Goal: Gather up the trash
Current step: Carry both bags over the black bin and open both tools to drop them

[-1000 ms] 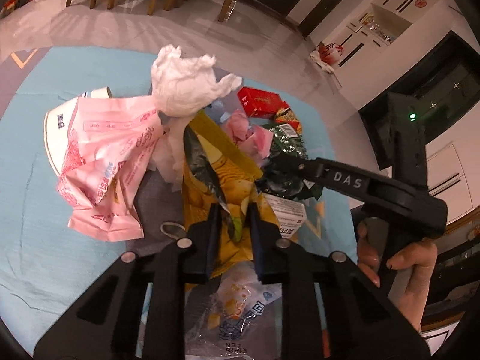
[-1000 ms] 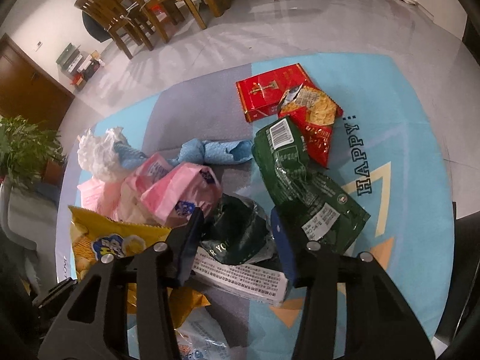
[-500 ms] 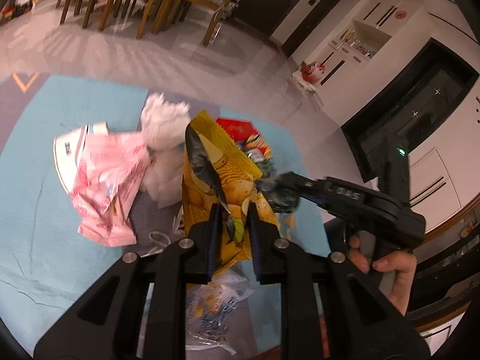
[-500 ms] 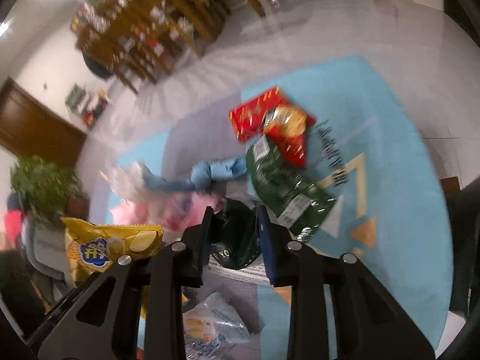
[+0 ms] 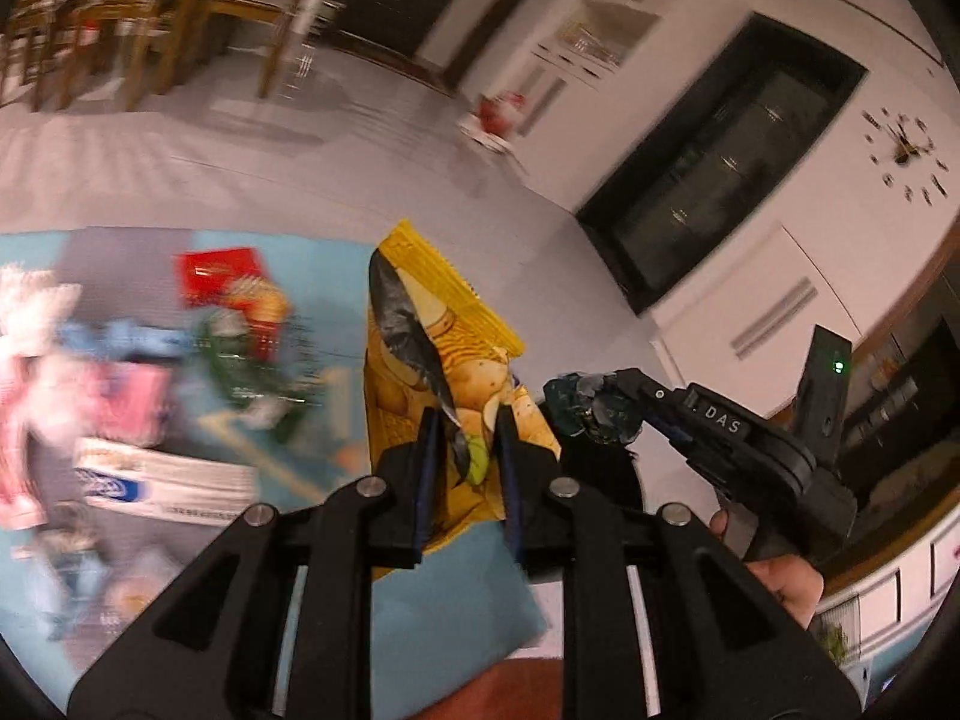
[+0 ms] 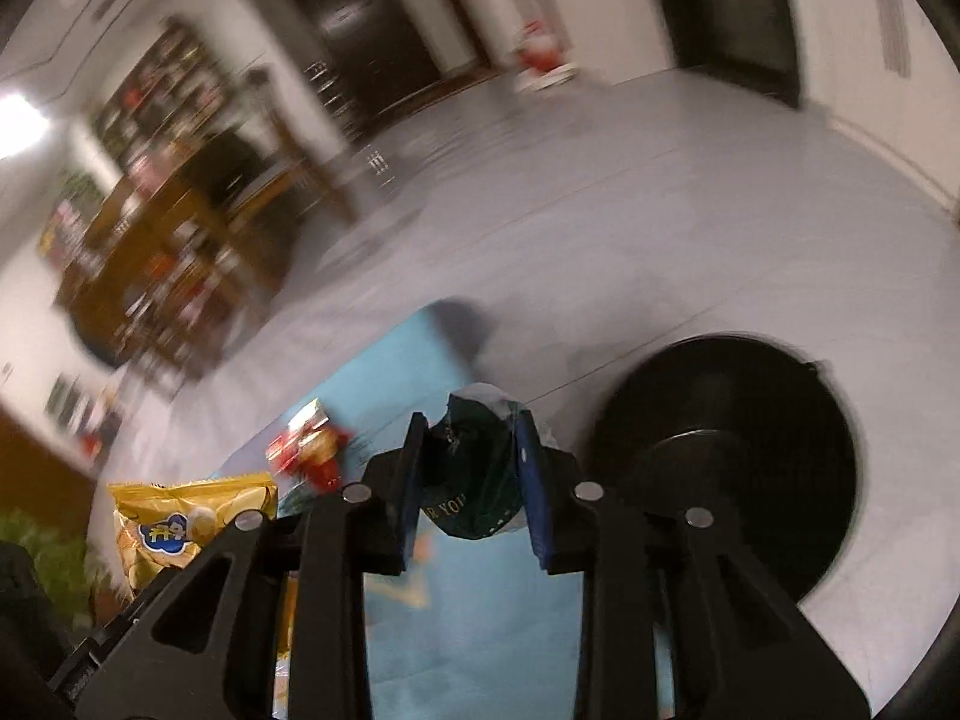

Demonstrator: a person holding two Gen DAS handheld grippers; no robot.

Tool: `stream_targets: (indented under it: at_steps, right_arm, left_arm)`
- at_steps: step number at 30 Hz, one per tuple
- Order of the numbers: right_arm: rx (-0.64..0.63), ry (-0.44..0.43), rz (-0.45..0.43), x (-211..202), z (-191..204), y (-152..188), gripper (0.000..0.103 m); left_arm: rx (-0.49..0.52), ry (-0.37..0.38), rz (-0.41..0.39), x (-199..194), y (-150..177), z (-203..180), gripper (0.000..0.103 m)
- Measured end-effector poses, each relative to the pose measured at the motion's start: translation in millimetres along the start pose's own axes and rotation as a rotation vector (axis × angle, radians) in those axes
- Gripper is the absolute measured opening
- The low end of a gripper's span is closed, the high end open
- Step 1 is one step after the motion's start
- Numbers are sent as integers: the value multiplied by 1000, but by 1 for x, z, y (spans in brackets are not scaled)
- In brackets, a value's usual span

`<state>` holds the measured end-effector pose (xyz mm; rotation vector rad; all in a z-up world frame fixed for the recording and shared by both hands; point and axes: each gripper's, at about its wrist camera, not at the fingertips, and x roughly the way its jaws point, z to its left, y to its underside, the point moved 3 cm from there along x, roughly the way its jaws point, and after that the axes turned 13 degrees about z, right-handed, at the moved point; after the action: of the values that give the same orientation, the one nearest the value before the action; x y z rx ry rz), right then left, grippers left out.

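My left gripper (image 5: 465, 420) is shut on a yellow chip bag (image 5: 444, 324), which hangs upright above the blue mat (image 5: 444, 606). To its right, my right gripper (image 5: 591, 408) pinches a crumpled dark green wrapper (image 5: 576, 411). In the right wrist view the right gripper (image 6: 471, 426) has that dark green wrapper (image 6: 474, 480) squeezed between its pads. The yellow chip bag (image 6: 186, 516) shows at lower left there. Both views are blurred by motion.
Several pieces of trash lie on the mat at left: a red box (image 5: 219, 276), a green bag (image 5: 252, 372), a white carton (image 5: 168, 483), pink bags (image 5: 120, 396). A black round bin-like object (image 6: 720, 462) stands on the grey floor right of the mat. A hand (image 5: 780, 576) holds the right gripper's handle.
The right gripper closed on the dark green wrapper. Both grippers then rose and swung right, away from the pile, carrying the wrapper and the chip bag.
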<state>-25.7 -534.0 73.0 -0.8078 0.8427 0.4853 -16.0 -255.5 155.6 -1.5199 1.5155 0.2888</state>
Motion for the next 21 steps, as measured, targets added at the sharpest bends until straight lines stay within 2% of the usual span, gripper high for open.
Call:
stream_targets:
  at_steps: [4,9,14,21]
  right_arm:
    - [117,85,-47,-15,-56,-8,30]
    - [260,102,-30,-14,-116,-10,30]
    - [314,137,7,-5,-147,-7,30]
    - [348,159,56,8,-152,-12,30]
  left_arm:
    - [59,42,54,47,-4,-45,20]
    - [138,76,158,108,-4,-88,21]
    - [159,76,266,163,-7,-101,21]
    - [211,41,348,211,-7,-108,21]
